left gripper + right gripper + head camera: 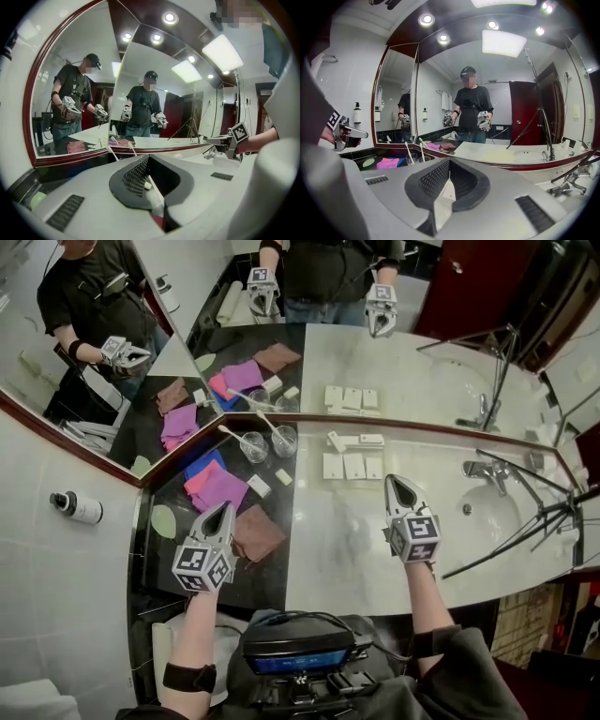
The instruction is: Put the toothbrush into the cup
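Note:
Two clear glass cups [253, 446] [284, 440] stand on the dark counter by the mirror, and a white toothbrush [231, 434] [267, 422] leans in each. My left gripper [225, 511] hovers over the dark counter, short of the cups, above a brown cloth; its jaws are shut and empty. My right gripper [397, 483] is over the white counter to the right of the cups, also shut and empty. In the right gripper view both cups [411, 160] and their toothbrushes [407, 150] sit ahead at the left. In the left gripper view the toothbrushes [112, 153] rise just past the jaws.
Pink and blue cloths [216, 485], a brown cloth [258, 532], white soap bars [260, 486] and a green oval pad [164, 520] lie near the cups. White packets [354, 465] lie mid-counter. The faucet [487, 471], sink [492, 518] and tripod legs [525, 521] are at right.

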A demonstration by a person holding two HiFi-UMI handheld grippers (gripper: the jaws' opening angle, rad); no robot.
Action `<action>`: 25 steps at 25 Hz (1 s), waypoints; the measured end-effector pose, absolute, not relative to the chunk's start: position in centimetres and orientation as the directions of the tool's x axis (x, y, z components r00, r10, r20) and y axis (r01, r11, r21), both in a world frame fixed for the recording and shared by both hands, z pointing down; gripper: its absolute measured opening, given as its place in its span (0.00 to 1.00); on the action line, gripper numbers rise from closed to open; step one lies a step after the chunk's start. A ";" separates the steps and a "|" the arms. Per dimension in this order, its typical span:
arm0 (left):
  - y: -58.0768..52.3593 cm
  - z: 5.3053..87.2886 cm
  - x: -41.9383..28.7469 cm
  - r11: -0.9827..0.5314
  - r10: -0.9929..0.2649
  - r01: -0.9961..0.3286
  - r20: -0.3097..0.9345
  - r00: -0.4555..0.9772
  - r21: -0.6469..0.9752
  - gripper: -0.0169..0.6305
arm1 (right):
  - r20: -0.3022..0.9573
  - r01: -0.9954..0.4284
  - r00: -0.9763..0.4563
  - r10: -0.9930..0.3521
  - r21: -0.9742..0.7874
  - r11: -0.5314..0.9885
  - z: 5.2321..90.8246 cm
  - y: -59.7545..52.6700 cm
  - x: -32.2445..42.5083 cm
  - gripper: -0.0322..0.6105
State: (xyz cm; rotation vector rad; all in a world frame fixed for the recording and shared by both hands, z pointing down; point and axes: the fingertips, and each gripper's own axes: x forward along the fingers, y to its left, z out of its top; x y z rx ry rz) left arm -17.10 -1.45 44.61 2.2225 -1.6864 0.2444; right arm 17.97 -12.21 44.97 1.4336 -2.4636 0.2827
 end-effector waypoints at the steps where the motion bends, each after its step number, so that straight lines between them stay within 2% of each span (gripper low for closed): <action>1: -1.4 44.7 -17.0 -0.232 -0.901 -0.959 0.337 0.274 0.161 0.03 | 0.333 -0.869 -0.475 -0.815 -0.029 0.494 45.1 -12.2 17.9 0.08; 17: -1.3 44.2 -13.4 -0.188 -0.915 -0.972 0.333 0.227 0.144 0.03 | 0.333 -0.829 -0.538 -0.774 -0.042 0.558 45.5 -11.8 20.4 0.08; 25: -1.6 44.0 -17.7 -0.244 -0.903 -0.966 0.343 0.259 0.086 0.03 | 0.336 -0.837 -0.530 -0.779 -0.063 0.543 46.5 -11.1 15.6 0.08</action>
